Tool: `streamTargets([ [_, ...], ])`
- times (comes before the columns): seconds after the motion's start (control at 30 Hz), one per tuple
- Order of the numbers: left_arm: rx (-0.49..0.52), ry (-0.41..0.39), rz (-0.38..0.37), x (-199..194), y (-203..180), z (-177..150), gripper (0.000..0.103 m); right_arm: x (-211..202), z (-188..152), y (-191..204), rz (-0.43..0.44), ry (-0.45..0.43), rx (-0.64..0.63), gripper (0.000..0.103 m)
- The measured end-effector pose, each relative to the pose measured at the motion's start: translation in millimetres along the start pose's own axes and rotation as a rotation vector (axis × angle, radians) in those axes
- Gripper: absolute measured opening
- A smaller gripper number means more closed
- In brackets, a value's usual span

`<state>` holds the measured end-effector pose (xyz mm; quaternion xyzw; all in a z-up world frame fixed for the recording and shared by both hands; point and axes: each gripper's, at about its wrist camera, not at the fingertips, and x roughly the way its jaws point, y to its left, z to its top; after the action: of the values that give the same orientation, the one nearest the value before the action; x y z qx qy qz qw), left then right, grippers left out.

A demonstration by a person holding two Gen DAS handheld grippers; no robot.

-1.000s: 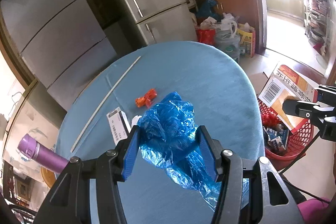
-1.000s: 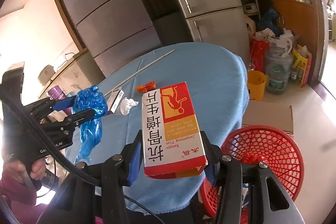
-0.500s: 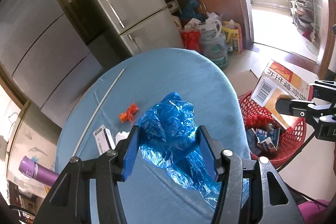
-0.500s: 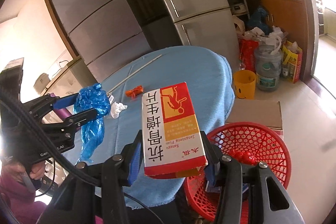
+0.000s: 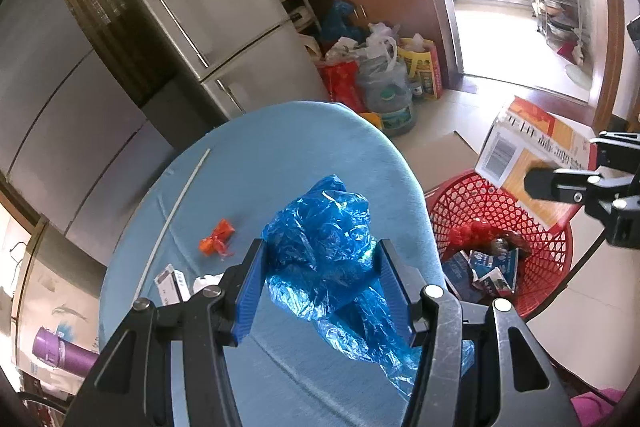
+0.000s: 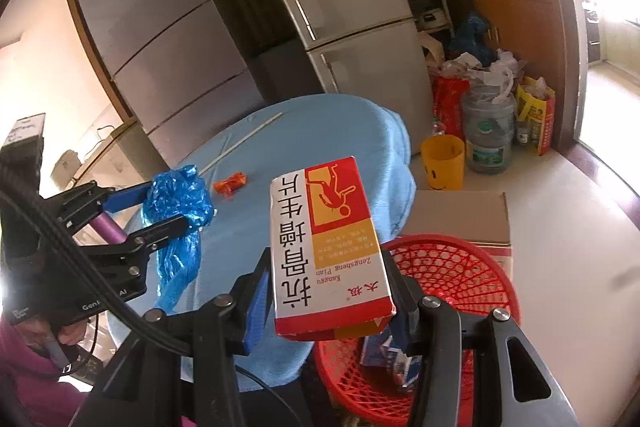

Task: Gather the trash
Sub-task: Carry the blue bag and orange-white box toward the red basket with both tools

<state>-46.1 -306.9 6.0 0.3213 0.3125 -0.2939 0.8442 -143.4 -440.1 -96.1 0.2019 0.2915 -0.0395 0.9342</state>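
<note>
My left gripper (image 5: pixel 320 267) is shut on a crumpled blue plastic bag (image 5: pixel 324 247) and holds it above the blue table (image 5: pixel 280 155); the bag also shows in the right wrist view (image 6: pixel 176 199). My right gripper (image 6: pixel 326 291) is shut on a red, white and yellow medicine box (image 6: pixel 326 243) and holds it above the near rim of the red mesh basket (image 6: pixel 452 267). In the left wrist view the box (image 5: pixel 524 155) hangs over the basket (image 5: pixel 500 219), which holds several pieces of trash.
On the table lie an orange wrapper (image 5: pixel 216 239), a small white box (image 5: pixel 172 281), a white paper wad (image 5: pixel 204 281) and a long white stick (image 5: pixel 176 207). A flat cardboard piece (image 6: pixel 460 215) and a yellow cup (image 6: pixel 442 163) sit on the floor. Fridges stand behind.
Both grippers have moved right toward the red basket with their loads. The medicine box now hangs over the basket's rim.
</note>
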Motion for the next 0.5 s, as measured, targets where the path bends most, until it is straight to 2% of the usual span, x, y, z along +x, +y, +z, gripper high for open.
streamTargets([
  [0.2,-0.016,0.026,-0.041,11.1,-7.8,3.9,0.056,-7.8,4.2,-9.0,-0.022,-0.015,0.008,0.052],
  [0.5,-0.035,0.056,-0.112,24.4,-16.4,12.4,0.056,-3.4,7.1,-16.7,-0.054,0.007,0.009,0.052],
])
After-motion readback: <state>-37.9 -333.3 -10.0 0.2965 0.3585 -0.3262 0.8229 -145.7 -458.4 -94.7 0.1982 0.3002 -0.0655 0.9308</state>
